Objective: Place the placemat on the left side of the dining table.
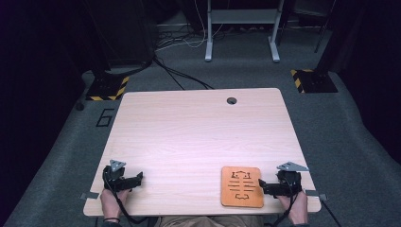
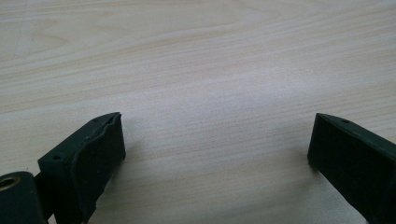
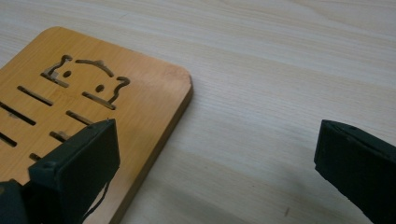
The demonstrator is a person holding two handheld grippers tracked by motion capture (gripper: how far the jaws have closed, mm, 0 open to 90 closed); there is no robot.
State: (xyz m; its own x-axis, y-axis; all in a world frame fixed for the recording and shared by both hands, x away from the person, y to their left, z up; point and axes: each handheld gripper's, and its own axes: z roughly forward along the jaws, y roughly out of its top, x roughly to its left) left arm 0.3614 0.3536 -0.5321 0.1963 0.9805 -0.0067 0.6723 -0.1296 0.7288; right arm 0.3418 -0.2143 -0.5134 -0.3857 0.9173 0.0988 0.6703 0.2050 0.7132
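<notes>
Trivet (image 1: 241, 186), thin stiff wood, lay flat near the counter's (image 1: 189, 132) front right corner; probably light, best pinched at an edge. Both tongs, right (image 1: 261, 185) and left (image 1: 140, 177), gaped wide, empty.

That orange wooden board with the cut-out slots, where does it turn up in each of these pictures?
High view: the wooden board lies near the table's front edge, just left of the right gripper.
Left gripper view: not in it.
Right gripper view: at left, under one jaw.
Shared landmark: the pale wooden table.

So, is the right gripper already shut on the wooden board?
No: the right gripper is open, its fingers spread wide, with the wooden board lying flat beneath one of them.
</notes>
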